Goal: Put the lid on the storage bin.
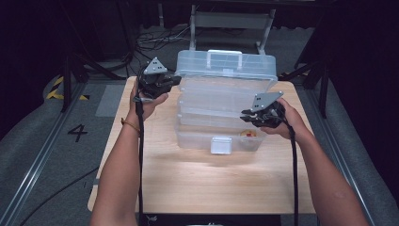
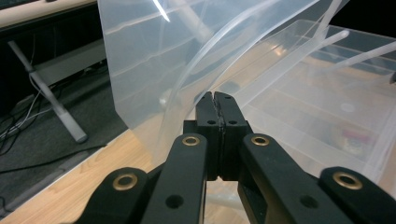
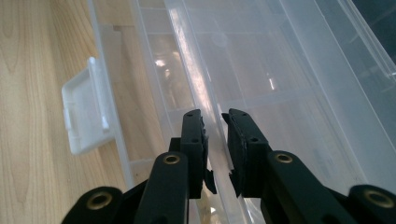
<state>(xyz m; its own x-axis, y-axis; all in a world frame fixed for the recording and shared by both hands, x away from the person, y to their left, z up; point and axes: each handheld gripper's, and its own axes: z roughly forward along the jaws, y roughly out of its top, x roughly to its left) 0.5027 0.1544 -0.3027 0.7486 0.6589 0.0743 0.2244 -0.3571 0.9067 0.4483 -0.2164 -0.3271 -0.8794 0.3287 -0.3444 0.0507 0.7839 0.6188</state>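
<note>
A clear plastic tackle box (image 1: 207, 136) stands on the wooden table (image 1: 197, 179), its lid (image 1: 226, 63) raised and its tiered trays (image 1: 221, 96) fanned out. My left gripper (image 1: 176, 80) is at the box's upper left corner. In the left gripper view its jaws (image 2: 216, 98) are shut tight, tips against a clear strut (image 2: 187, 88); nothing shows between them. My right gripper (image 1: 244, 115) is at the trays' right end. It (image 3: 214, 116) straddles a tray's rim (image 3: 187, 51), with a slim gap between the pads. A small red and yellow thing (image 1: 248, 133) lies in the bottom compartment.
The box's white latch (image 1: 221, 145) hangs at its front, also seen as the latch (image 3: 86, 116) in the right gripper view. Bare wood lies in front of the box. Cables (image 1: 155, 40) and a metal stand (image 1: 230, 21) sit on the floor behind the table.
</note>
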